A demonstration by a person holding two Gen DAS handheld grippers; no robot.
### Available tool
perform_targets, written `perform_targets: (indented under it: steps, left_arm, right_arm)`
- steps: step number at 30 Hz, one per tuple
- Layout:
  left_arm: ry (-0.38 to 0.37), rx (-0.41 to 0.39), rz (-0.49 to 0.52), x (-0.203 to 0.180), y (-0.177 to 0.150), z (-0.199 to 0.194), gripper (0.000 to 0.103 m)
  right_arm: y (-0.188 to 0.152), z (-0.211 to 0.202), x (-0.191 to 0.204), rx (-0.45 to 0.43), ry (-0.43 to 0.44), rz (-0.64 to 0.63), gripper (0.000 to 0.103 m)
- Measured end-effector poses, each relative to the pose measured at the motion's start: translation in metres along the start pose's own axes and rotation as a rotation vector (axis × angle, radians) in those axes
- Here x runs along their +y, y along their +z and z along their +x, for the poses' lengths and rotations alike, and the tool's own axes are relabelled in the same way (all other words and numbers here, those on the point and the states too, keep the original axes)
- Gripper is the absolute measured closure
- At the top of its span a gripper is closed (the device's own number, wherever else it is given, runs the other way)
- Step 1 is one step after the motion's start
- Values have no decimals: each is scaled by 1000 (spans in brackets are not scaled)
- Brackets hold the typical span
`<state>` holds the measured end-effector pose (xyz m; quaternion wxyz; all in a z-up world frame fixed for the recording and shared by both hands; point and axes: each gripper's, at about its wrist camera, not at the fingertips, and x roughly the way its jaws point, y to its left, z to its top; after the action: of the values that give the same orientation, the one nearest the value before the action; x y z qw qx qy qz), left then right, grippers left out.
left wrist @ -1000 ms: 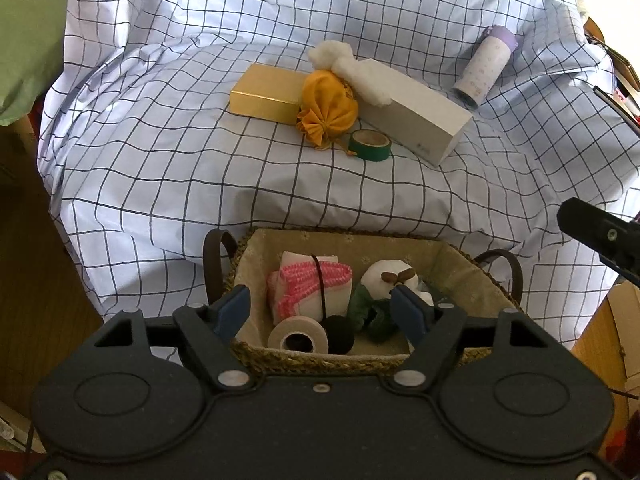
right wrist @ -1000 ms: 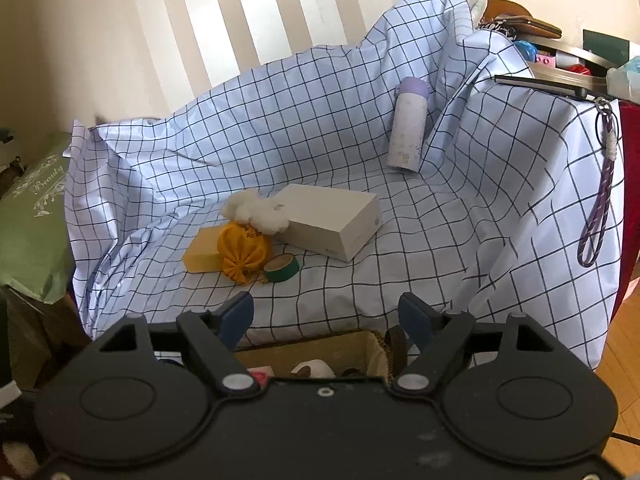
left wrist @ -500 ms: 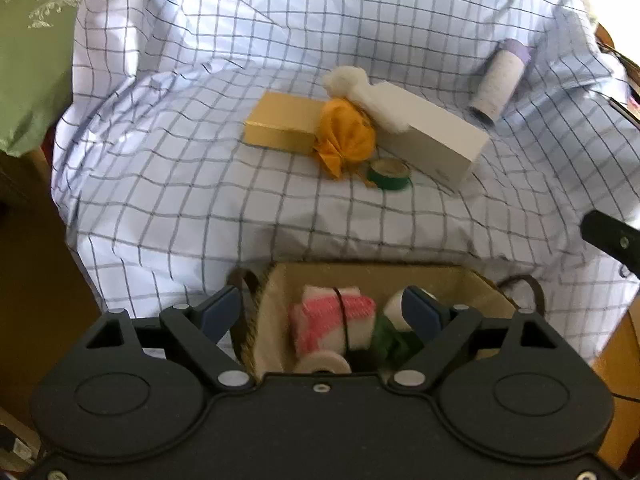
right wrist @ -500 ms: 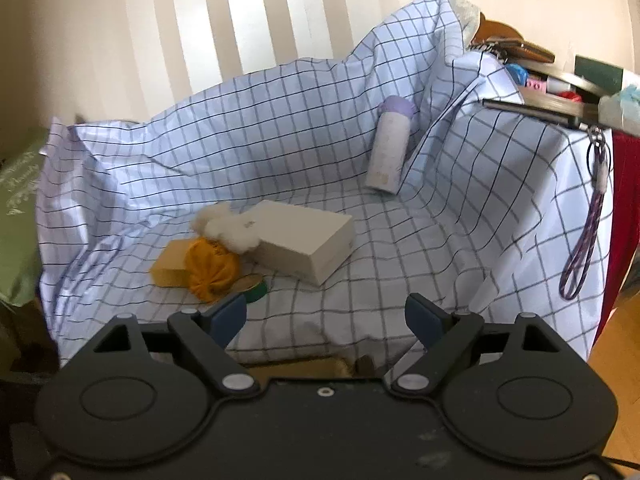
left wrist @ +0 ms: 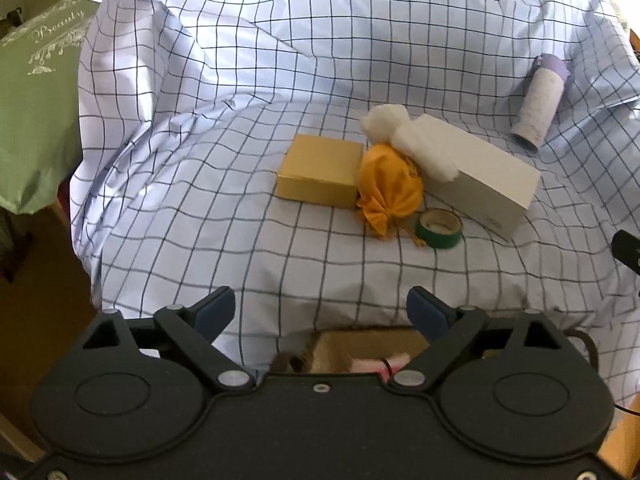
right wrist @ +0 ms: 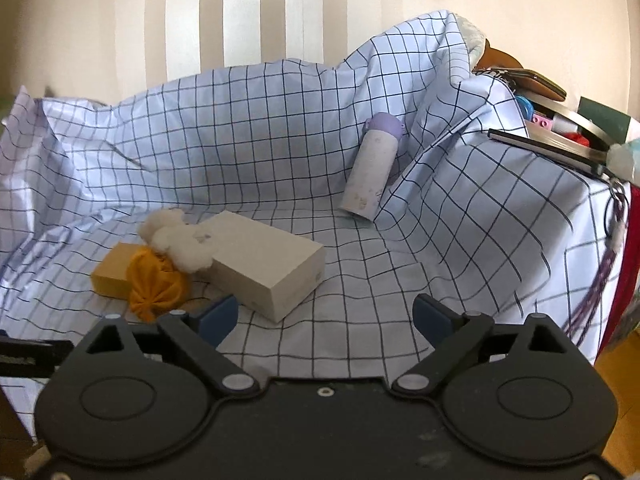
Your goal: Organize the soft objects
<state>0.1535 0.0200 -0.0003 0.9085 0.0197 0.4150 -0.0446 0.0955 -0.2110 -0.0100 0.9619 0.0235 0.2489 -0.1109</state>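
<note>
Lying bunched at the middle of the checked sheet [left wrist: 224,184], an orange cloth pouch [left wrist: 389,190] and a white fluffy tuft [left wrist: 404,136] are waiting to be sorted, the soft things apparently still left out on the surface. The pouch is pressing against the right side of a gold box [left wrist: 320,168], while the tuft is draping over the near-left corner of a long white box [left wrist: 484,176], so both are touching hard items that will probably stay where they are. A green tape roll [left wrist: 439,229] is sitting just near of the pouch, and a lavender-capped bottle [right wrist: 370,168] is leaning against a fold of sheet far to the right. At the near edge, a woven basket [left wrist: 360,338] is peeking from under the left gripper [left wrist: 322,308], already holding a pink-and-white knitted piece [left wrist: 390,362], which suggests it is serving as the collecting place. The left gripper is hovering with its jaws spread wide and nothing between them, facing the pouch; the right gripper [right wrist: 326,316] is likewise gaping and empty, looking over the white box. Either seems placed for a reach toward the pile.
</note>
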Motion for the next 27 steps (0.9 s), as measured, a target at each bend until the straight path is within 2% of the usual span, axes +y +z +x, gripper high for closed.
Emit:
perform_targets:
  steps: [9, 16, 21, 24, 27]
  left_arm:
    - [92, -3, -25, 14, 8, 32, 11]
    - [101, 71, -27, 20, 4, 63, 11]
    - [155, 68, -52, 23, 5, 70, 11]
    - [125, 114, -68, 27, 7, 81, 11]
    - [132, 141, -74, 29, 6, 89, 11]
  right_arm:
    - [2, 54, 0, 39, -106, -25, 7]
    - [-6, 85, -5, 88, -173, 12, 8]
    - [-14, 100, -4, 133, -172, 33, 8]
    - [-15, 106, -2, 161, -148, 29, 8]
    - [-14, 110, -3, 171, -134, 42, 8]
